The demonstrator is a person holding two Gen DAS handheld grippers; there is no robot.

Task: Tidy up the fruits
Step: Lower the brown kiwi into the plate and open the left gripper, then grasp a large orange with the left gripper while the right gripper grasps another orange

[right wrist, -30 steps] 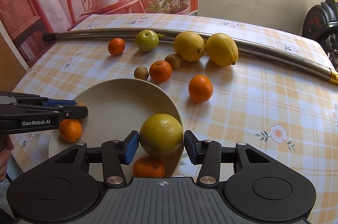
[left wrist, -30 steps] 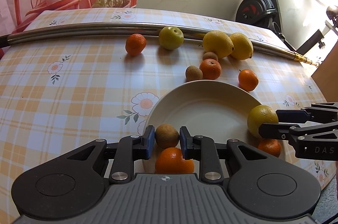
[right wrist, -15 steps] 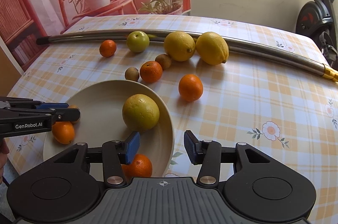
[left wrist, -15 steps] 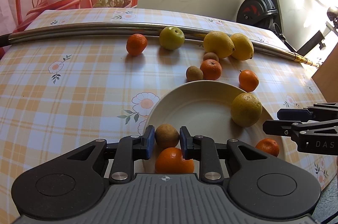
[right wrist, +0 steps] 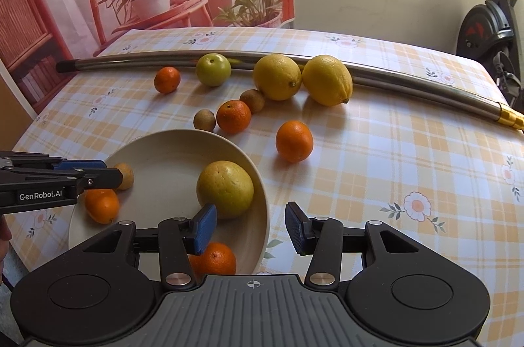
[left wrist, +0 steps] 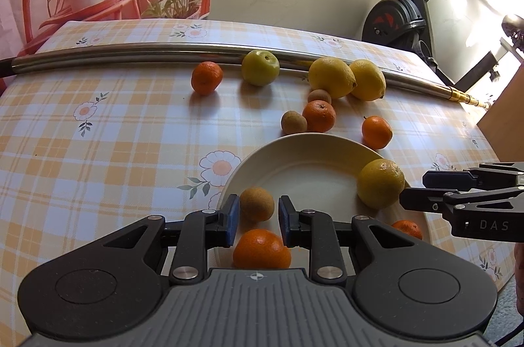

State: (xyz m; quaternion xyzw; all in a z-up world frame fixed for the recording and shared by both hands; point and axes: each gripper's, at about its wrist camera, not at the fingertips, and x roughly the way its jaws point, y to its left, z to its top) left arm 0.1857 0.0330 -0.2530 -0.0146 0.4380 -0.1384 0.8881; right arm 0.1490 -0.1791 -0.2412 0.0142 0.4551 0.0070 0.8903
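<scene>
1. My left gripper [left wrist: 256, 217] clamps a small brown fruit [left wrist: 256, 204] between its pads, over the plate's [left wrist: 308, 150] near rim.
2. My right gripper [right wrist: 250, 227] stands open and empty; the yellow-green citrus [right wrist: 225, 189] lies in the plate, just beyond the left pad.
</scene>
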